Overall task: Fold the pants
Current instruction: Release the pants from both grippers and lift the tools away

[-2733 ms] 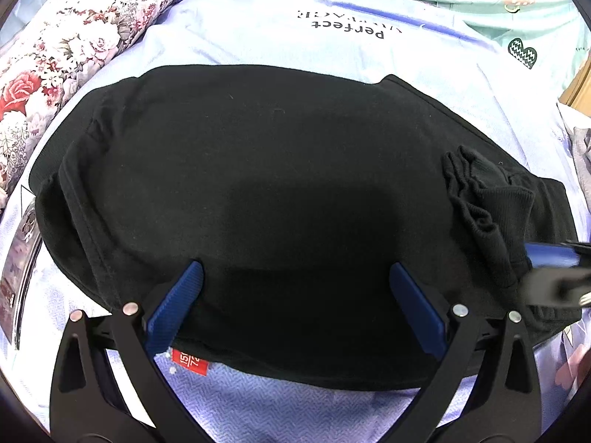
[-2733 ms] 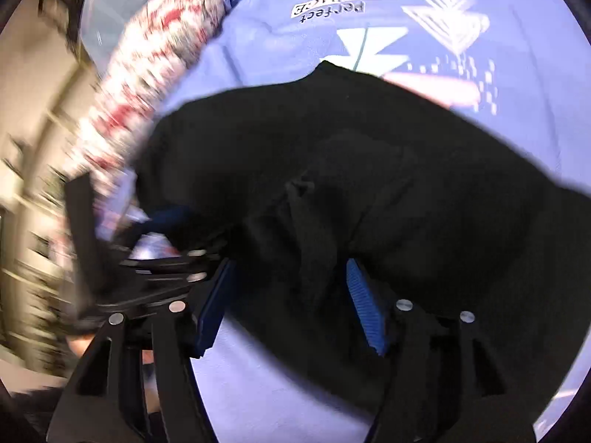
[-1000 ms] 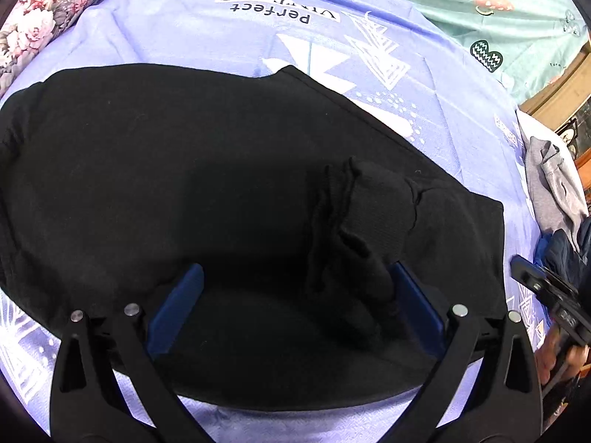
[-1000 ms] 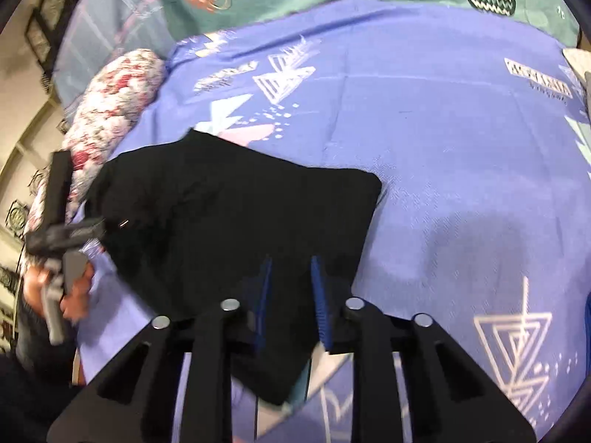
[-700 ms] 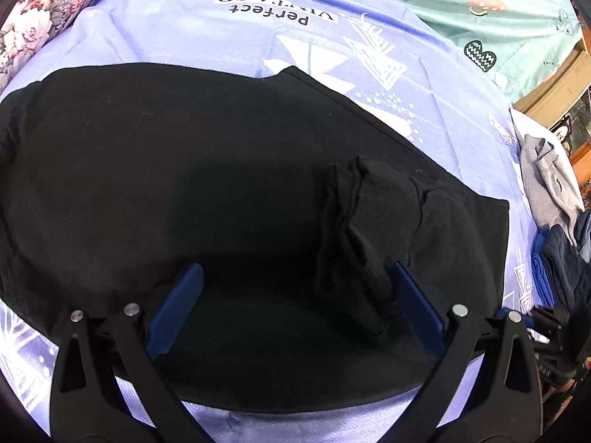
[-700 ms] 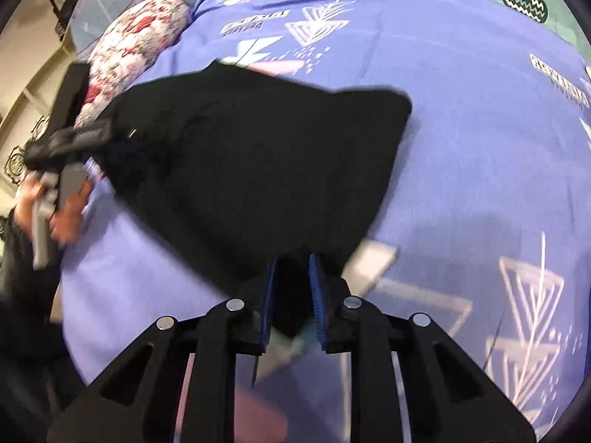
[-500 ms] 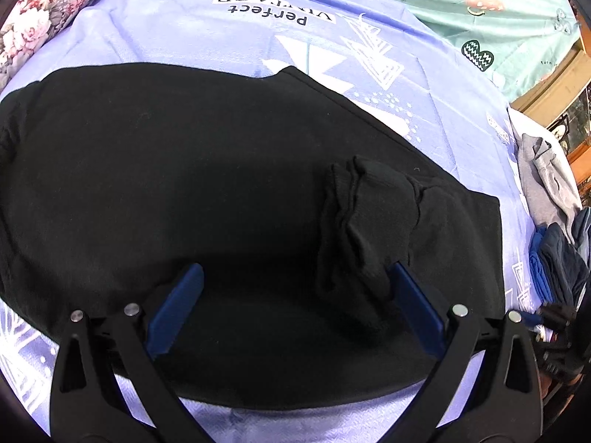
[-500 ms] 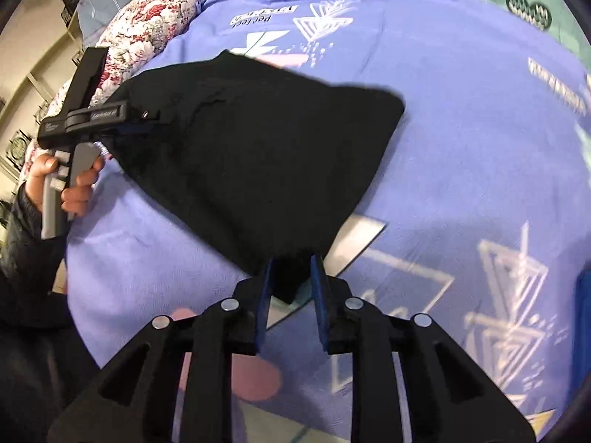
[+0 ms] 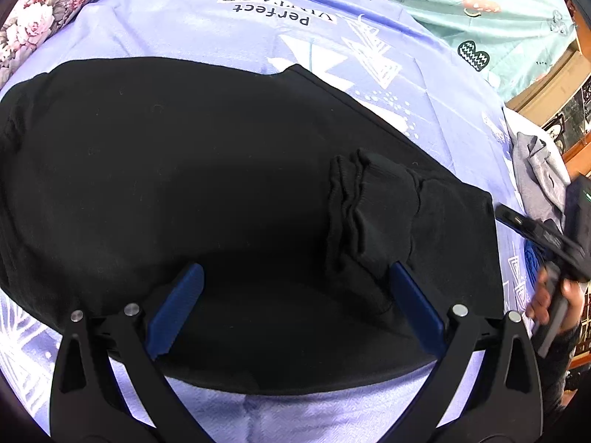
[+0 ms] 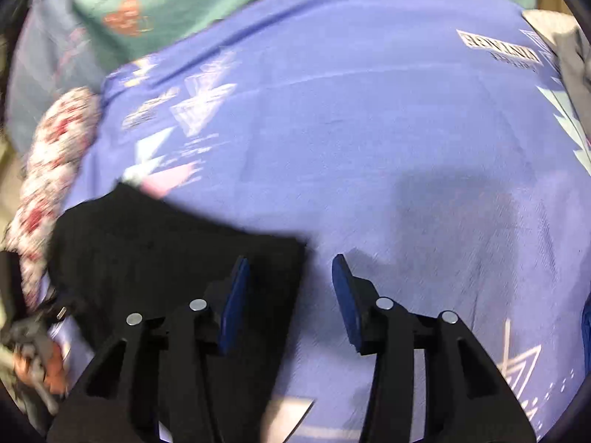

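Right gripper [image 10: 290, 271] opening over pants [image 10: 155, 258] corner, left gripper [image 9: 291, 288] spread wide, bunched cuff [image 9: 369, 217] only leftward.

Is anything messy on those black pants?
Yes. A bunched, wrinkled cuff lies crumpled on top of the otherwise flat black fabric pants, near their right end on the purple printed bedsheet.
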`<control>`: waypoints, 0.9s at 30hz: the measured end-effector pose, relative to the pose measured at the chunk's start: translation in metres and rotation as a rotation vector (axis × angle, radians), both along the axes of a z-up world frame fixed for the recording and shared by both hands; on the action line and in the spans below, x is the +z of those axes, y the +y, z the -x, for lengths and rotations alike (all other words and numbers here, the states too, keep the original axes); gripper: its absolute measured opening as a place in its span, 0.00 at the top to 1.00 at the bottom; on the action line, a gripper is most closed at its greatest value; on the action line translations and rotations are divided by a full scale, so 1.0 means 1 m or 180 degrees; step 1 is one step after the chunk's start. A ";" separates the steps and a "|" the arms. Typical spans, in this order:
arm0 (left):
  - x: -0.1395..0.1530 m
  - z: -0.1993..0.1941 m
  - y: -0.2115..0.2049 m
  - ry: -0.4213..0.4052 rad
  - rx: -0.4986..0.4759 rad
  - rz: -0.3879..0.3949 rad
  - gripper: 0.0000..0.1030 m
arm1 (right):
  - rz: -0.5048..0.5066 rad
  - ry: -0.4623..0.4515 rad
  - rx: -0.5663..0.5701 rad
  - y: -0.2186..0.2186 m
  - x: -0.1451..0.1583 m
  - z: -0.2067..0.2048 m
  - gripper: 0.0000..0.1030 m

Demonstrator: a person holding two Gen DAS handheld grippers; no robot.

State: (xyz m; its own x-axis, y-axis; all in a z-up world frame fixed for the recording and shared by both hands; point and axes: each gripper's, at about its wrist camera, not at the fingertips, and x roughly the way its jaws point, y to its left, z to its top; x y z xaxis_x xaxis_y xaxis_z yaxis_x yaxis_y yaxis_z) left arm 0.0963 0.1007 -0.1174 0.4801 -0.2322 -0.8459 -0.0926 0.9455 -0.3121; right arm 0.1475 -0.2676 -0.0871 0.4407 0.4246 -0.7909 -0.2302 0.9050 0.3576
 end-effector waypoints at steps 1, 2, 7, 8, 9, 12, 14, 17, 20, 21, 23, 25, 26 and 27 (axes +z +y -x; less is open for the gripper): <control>0.001 0.000 0.002 0.0002 0.0012 0.0029 0.02 | -0.0038 -0.0059 0.0089 0.005 0.006 0.009 0.54; 0.002 0.001 0.006 0.0001 0.0031 0.0049 0.02 | -0.0078 -0.0101 0.0171 0.010 0.011 0.017 0.54; -0.001 0.006 0.015 -0.0008 0.0066 0.0065 0.02 | 0.0394 -0.0033 0.0331 0.040 -0.004 0.038 0.48; 0.000 0.007 0.016 -0.0012 0.0062 0.0064 0.02 | 0.0524 0.0037 0.0325 0.044 -0.013 0.036 0.47; 0.001 0.009 0.018 -0.0007 0.0073 0.0054 0.02 | 0.0513 0.0052 0.0315 0.045 -0.016 0.035 0.47; 0.017 0.020 0.034 -0.0131 0.0207 0.0091 0.02 | 0.0274 0.0090 0.0271 0.041 -0.009 0.034 0.47; 0.030 0.029 0.048 -0.0259 0.0293 0.0129 0.02 | 0.0078 0.0037 0.0230 0.035 -0.001 0.038 0.46; 0.044 0.042 0.084 -0.0289 0.0621 0.0015 0.02 | -0.0034 -0.0043 0.0215 0.028 0.005 0.046 0.46; 0.045 0.055 0.123 -0.0217 0.1025 -0.0099 0.02 | -0.0127 -0.0019 0.0219 0.025 0.005 0.051 0.46; 0.044 0.062 0.138 -0.0198 0.1196 -0.0097 0.02 | -0.0125 -0.0017 0.0200 0.024 0.003 0.052 0.46; 0.041 0.071 0.157 -0.0184 0.1385 -0.0009 0.02 | -0.0168 0.0031 0.0187 0.024 0.000 0.054 0.46; 0.036 0.076 0.169 -0.0143 0.1525 0.0081 0.02 | -0.0186 0.0077 0.0219 0.028 -0.003 0.058 0.46; 0.033 0.077 0.171 -0.0118 0.1574 0.0114 0.02 | -0.0154 0.0062 0.0246 0.031 -0.003 0.060 0.46; 0.031 0.079 0.177 -0.0100 0.1606 0.0140 0.02 | -0.0138 0.0048 0.0269 0.031 -0.001 0.062 0.46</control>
